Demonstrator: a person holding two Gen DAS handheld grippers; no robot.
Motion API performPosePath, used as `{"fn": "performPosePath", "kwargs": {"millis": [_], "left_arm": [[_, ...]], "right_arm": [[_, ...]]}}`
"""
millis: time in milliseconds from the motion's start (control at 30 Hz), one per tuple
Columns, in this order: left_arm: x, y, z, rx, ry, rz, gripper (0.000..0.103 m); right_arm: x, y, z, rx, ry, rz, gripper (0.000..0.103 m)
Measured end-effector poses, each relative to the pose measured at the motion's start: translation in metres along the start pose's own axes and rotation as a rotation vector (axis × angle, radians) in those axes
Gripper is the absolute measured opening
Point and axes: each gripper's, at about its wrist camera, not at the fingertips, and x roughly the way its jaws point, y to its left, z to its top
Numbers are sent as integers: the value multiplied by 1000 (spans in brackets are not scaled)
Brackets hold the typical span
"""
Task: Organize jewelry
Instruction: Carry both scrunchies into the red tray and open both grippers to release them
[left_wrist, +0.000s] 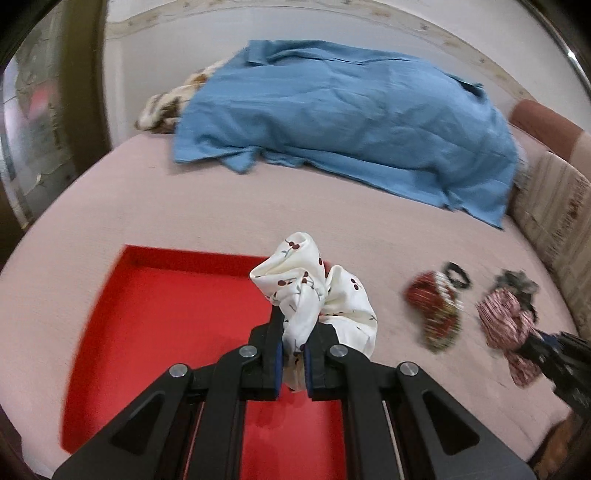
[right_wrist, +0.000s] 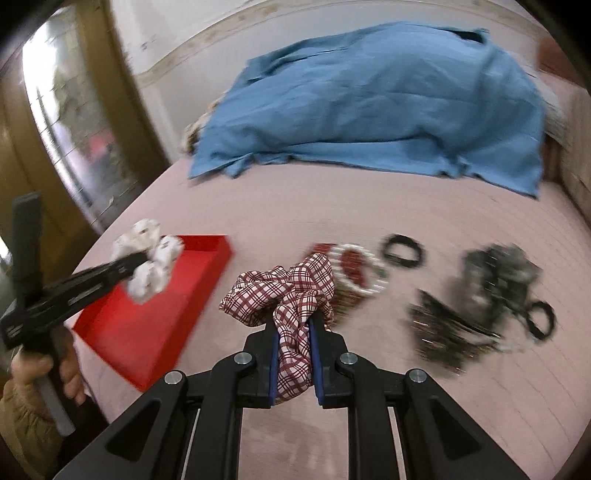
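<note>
My left gripper (left_wrist: 295, 325) is shut on a white cherry-print scrunchie (left_wrist: 314, 291) and holds it above the right edge of the red tray (left_wrist: 166, 314). In the right wrist view that left gripper (right_wrist: 138, 260) and the white scrunchie (right_wrist: 147, 266) hang over the red tray (right_wrist: 147, 325). My right gripper (right_wrist: 291, 325) is shut on a red-and-white plaid scrunchie (right_wrist: 288, 291), lifted above the bed. The plaid scrunchie (left_wrist: 506, 321) also shows in the left wrist view at the right.
On the pink bedspread (right_wrist: 332, 214) lie a red patterned scrunchie with white bangles (right_wrist: 354, 269), a black hair tie (right_wrist: 402, 251), a dark scrunchie pile (right_wrist: 498, 277) and dark clips (right_wrist: 443, 328). A blue cloth (left_wrist: 351, 122) covers the far end. A wooden door (right_wrist: 55, 129) stands left.
</note>
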Motion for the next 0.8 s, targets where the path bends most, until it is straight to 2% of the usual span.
{"fn": "performPosePath", "kwargs": {"millis": [200, 433, 633, 700, 767, 800], "left_arm": [[20, 53, 13, -75, 4, 83, 8], [50, 109, 17, -204, 78, 154, 8], [57, 128, 20, -270, 89, 127, 9], [55, 127, 22, -259, 72, 139, 11], [52, 126, 23, -246, 58, 140, 18], [51, 125, 24, -243, 51, 136, 26]], "right_arm": [[41, 60, 25, -49, 60, 95, 17], [108, 114, 53, -86, 158, 120, 18], [159, 135, 63, -93, 220, 80, 18], [168, 140, 64, -102, 234, 66, 18], [176, 144, 65, -113, 241, 52, 20], [178, 145, 64, -120, 239, 43, 21]]}}
